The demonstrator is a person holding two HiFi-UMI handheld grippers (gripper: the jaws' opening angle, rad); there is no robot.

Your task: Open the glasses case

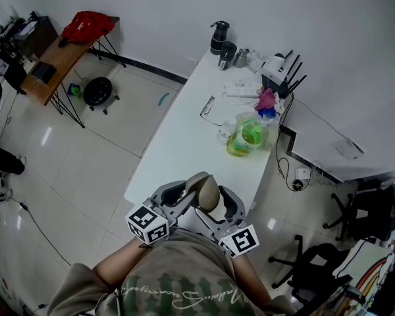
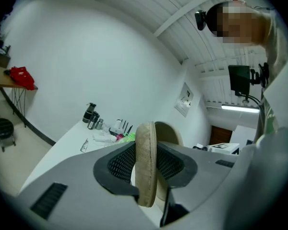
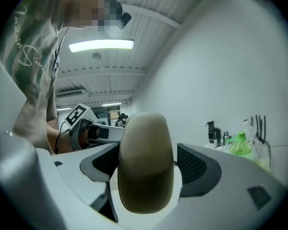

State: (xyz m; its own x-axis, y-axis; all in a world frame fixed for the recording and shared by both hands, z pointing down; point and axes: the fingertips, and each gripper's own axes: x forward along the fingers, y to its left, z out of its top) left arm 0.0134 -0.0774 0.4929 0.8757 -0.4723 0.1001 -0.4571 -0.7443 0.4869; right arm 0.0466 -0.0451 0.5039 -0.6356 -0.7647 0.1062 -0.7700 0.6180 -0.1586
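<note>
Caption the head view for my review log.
Left gripper and right gripper hold a beige glasses case between them at the white table's near end.

The tan oval glasses case [image 1: 204, 191] hung over the near end of the long white table [image 1: 178, 150], gripped by the left gripper [image 1: 186, 196] on its left and the right gripper [image 1: 218, 201] on its right. Farther along lay thin-framed eyeglasses [image 1: 208, 107], with a green plastic bottle [image 1: 250, 135] to their right — and a black flask [image 1: 218, 37] at the far end.

I log one tan, fabric-covered oval glasses case [image 1: 203, 191], halves parted slightly, standing on edge, clamped between left gripper [image 1: 186, 194] and right gripper [image 1: 217, 201], above white table's [image 1: 184, 143] near end
</note>
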